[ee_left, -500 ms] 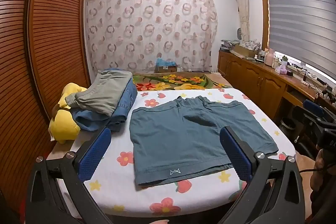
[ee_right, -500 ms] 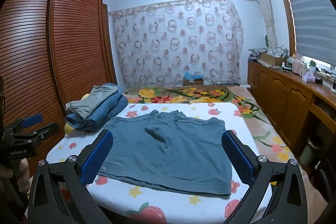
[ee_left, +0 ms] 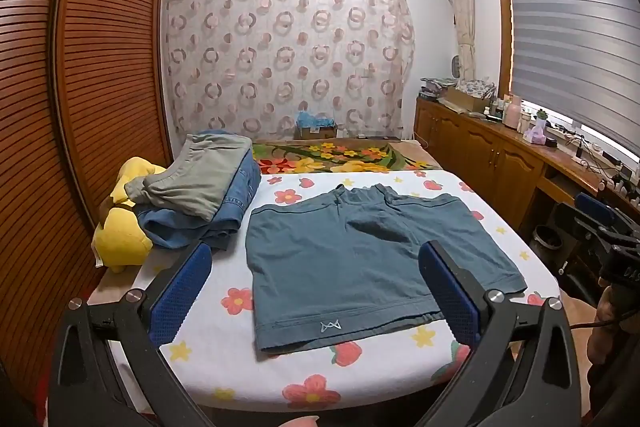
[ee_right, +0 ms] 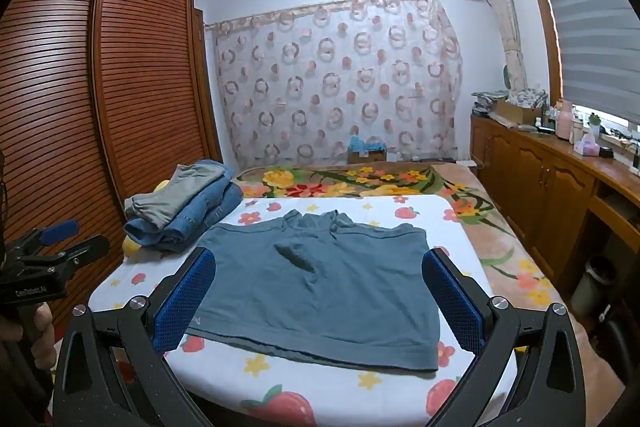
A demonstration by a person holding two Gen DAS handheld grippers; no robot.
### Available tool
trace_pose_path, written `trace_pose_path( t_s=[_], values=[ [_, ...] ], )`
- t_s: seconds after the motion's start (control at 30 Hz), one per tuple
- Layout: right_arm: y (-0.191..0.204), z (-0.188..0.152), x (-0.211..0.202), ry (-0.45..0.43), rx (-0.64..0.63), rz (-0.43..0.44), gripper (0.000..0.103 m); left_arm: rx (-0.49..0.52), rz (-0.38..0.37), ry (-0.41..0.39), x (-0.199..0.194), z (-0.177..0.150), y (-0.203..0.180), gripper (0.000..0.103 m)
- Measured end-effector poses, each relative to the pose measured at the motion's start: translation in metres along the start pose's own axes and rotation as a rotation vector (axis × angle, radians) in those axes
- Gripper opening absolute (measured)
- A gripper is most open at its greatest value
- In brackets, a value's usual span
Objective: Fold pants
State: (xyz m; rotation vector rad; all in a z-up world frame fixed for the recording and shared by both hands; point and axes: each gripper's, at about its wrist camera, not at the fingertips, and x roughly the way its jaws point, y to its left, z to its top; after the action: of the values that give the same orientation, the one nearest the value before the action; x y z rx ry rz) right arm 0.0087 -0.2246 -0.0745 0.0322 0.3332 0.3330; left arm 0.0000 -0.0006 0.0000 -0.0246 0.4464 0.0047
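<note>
Left wrist view: the left gripper [ee_left: 316,291] hovers above the near edge of the bed, its jaws spread wide with nothing between the blue pads [ee_left: 180,293]. A pair of teal-blue cotton shorts [ee_left: 360,259] lies flat on the white sheet printed with flowers and strawberries [ee_left: 224,359], waistband toward the far end, hems toward the camera, a small white logo near the left hem. To the left of the shorts, just beside them, sits a stack of folded clothes, grey-green fabric on blue denim [ee_left: 208,195], leaning against a yellow plush toy [ee_left: 120,239]. At the right edge the right gripper [ee_left: 600,223] shows partly, held by a hand.

Right wrist view: the right gripper [ee_right: 320,293] also hangs over the near bed edge with jaws fully apart, empty. The teal shorts [ee_right: 320,283] lie spread between the pads as seen from here, untouched. The folded stack [ee_right: 188,207] sits at the far left. The left gripper [ee_right: 48,255] appears at the left edge, gripped by a hand [ee_right: 28,327].
</note>
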Motion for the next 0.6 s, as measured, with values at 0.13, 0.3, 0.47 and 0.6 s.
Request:
trace_pose_path(
  t_s=[0.13,0.3,0.47,0.6],
  values=[
    [0.0019,0.0019,0.0002,0.0,0.0,-0.001,0.103,-0.003,-0.001,-0.002,0.0001,-0.0002,0.0005,0.103],
    [0.0023,0.0028,0.0011,0.001,0.0,-0.004,0.103,-0.004,-0.001,-0.002,0.0,-0.0001,0.0005,0.103],
    [0.0018,0.0026,0.0006,-0.001,0.001,-0.002,0.103,-0.004,-0.001,-0.003,0.0003,-0.0002,0.0005,0.103],
    [0.0014,0.0033,0.0006,-0.002,0.001,-0.004,0.103,-0.004,-0.001,-0.005,-0.0001,-0.0002,0.0006,0.103]
  ],
)
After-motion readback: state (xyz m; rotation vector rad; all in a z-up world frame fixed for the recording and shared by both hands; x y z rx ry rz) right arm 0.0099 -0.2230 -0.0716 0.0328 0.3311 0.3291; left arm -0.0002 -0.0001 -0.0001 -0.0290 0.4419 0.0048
